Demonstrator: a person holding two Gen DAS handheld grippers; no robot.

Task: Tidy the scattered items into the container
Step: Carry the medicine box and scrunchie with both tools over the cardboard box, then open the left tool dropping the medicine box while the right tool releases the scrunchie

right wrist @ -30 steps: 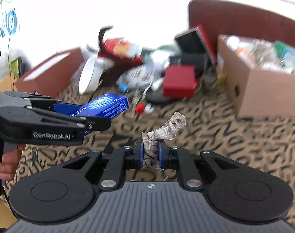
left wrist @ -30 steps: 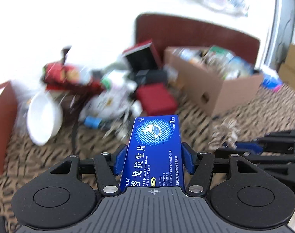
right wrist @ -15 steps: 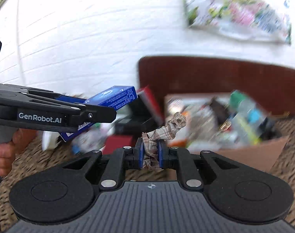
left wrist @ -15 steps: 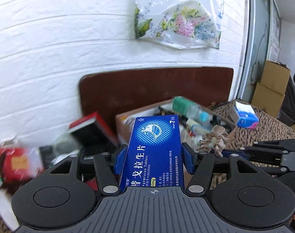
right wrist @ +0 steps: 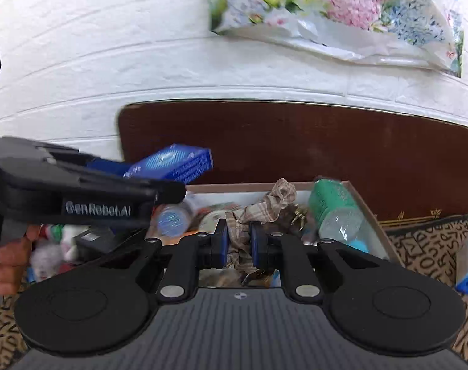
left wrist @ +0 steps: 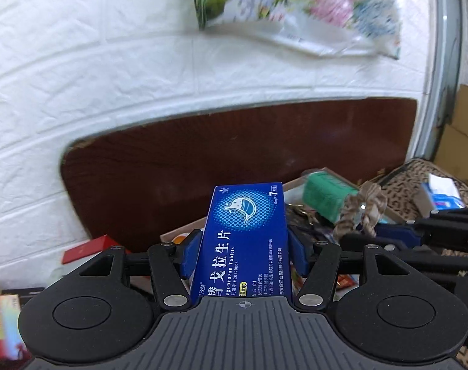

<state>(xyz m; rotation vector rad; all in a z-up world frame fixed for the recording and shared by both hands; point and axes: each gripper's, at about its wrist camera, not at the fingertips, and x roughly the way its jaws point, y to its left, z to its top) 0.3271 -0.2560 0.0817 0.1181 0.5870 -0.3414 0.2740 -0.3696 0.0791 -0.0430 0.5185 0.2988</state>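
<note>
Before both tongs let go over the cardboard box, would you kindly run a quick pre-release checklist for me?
1. Left tongs clamp the blue tablet box: ok.
2. Right tongs shut on the plaid scrunchie: ok.
3. Scrunchie above the open cardboard box: ok.
4. Tablet box past the rim: cannot tell.
5. Free space among the green-capped bottle and other contents: cannot tell.

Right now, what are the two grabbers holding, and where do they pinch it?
The left gripper clamps the blue medicine box by its long side edges, near its lower half. The right gripper pinches the checked fabric scrunchie at its bottom loop.
</note>
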